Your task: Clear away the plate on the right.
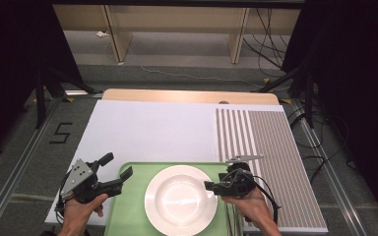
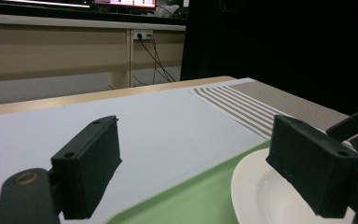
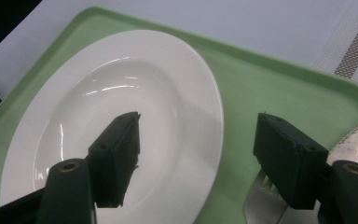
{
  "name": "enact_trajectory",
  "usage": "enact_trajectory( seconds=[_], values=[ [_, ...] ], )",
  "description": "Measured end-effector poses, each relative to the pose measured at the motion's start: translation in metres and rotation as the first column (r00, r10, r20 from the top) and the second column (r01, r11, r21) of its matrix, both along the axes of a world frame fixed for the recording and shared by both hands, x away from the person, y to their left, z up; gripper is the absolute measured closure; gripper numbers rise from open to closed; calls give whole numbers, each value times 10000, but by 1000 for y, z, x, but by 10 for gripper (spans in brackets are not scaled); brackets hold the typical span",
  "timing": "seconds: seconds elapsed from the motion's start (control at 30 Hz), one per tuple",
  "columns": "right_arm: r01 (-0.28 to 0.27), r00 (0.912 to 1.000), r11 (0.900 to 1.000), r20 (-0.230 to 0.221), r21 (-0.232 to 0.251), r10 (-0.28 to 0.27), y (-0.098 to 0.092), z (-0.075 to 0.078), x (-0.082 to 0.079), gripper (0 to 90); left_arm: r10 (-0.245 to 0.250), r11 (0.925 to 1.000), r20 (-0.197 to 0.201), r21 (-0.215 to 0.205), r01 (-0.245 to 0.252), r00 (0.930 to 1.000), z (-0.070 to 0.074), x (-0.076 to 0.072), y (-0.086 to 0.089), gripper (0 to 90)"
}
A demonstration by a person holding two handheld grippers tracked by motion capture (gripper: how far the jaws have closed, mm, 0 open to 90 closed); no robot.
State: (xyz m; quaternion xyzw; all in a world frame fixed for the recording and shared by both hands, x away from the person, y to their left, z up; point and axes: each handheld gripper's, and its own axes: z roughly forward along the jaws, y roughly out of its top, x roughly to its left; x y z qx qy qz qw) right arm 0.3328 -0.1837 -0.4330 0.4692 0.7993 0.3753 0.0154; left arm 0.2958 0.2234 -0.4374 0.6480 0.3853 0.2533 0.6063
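White plate (image 1: 181, 199) sits centred on green tray (image 1: 128, 216) at near edge of bench (image 1: 152, 128). Right gripper (image 3: 196, 161) fingers spread apart, empty, straddling plate's right rim; fork (image 3: 261, 205) lies on tray just beside plate, under right finger. Left gripper (image 1: 120, 172) fingers wide apart, empty, hovering over tray's left edge, near plate. Striped mat (image 1: 270, 162) covers bench right of tray.

Bright overhead light, dark surroundings
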Motion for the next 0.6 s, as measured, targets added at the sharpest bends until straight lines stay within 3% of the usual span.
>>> enact_trajectory(
  seconds=[0.13, 0.23, 0.4, 0.6],
  values=[
    [384, 9983, 9992, 437, -112, -379, -5, 4, -2, 279, -14, 10000, -20, 9, 14, 10000, 0, 0, 0, 159],
    [538, 9937, 9981, 965, 307, -566, -11, 9, -4, 270, -54, 10000, -54, -17, 54, 10000, -1, 0, -1, 159],
    [777, 9764, 9949, 1968, 643, -889, -15, 13, -9, 232, -118, 9999, -105, 64, 119, 9999, -1, 0, -1, 159],
    [788, 9582, 9927, 2677, 914, -1007, -19, 20, -16, 220, -162, 9999, -130, 57, 163, 9998, -1, 0, -1, 158]
  ],
)
